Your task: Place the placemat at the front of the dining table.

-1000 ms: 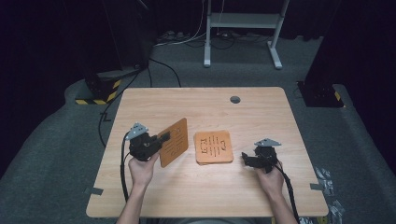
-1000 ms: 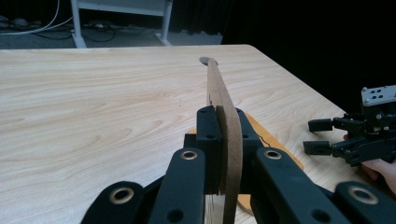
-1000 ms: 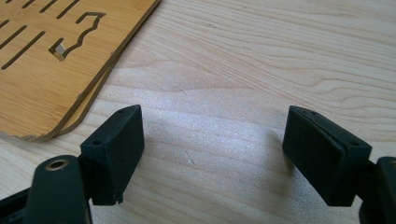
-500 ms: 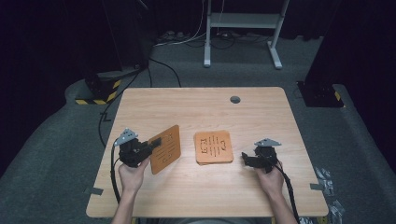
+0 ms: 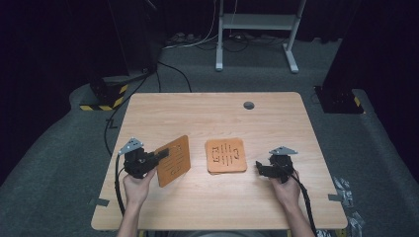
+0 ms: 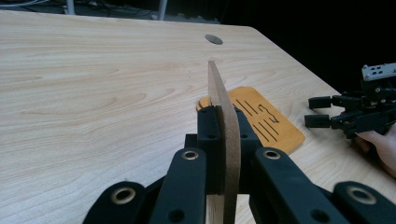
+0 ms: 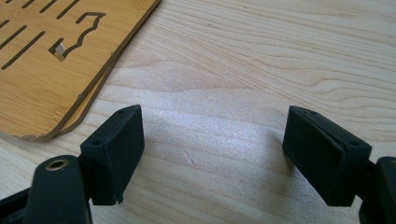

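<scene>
At the table's left, the left gripper (image 5: pixel 160 154) has carried the wooden board (image 5: pixel 174 160) leftward.

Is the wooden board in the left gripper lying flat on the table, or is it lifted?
Lifted and tilted: the left gripper clamps the wooden board edge-on between its jaws, above the table.

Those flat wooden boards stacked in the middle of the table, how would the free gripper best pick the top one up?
Probably by its right edge, coming in low from the right. The stack of boards lies flat, so only the thin edges offer a bite, and the open right gripper already sits beside that edge, where the top board slightly overhangs the lower one.
</scene>
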